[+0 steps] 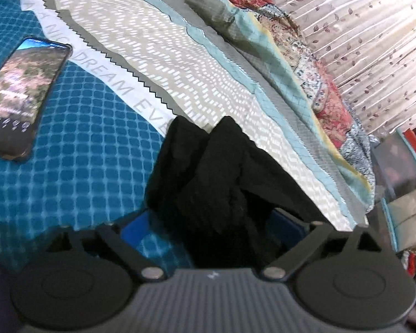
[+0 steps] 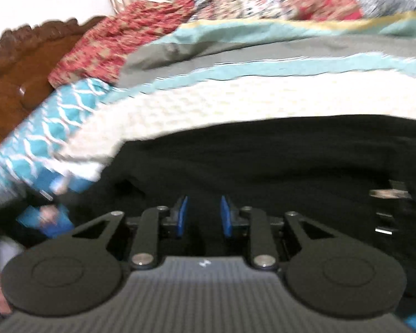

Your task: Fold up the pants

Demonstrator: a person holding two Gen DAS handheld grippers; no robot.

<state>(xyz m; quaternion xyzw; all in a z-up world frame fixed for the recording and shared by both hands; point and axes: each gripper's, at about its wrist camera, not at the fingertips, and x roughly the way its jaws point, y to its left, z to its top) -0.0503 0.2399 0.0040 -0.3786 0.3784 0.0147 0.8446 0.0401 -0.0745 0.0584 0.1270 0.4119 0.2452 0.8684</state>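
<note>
The black knit pants lay bunched on the bed, across the seam where the teal checked bedspread met the cream dashed-pattern quilt; in the left wrist view a peaked fold of the dark cloth rose directly ahead of the tool, toward the quilt's near edge.

The left gripper stood spread wide; its blue pads were set far apart on either side of the bunched cloth; the fabric sat between the jaws, but neither pad appeared to press on it, so nothing was judged held on that side.

The right gripper had its jaws narrowed to a small gap; the blue pads faced each other just apart, with black cloth filling the view beneath and beyond them; whether a thin layer was pinched between them could not be told, since the view was blurred and the cloth dark.

In the right wrist view the pants ran broadly from side to side, so their long axis was judged to lie across the tool's pointing line, along the quilt's near edge.

A black smartphone with a lit screen lay on the bedspread toward its left edge, well apart from the pants.

The coming move was judged to depend on the left tool, the fold lying directly ahead of it.
</note>
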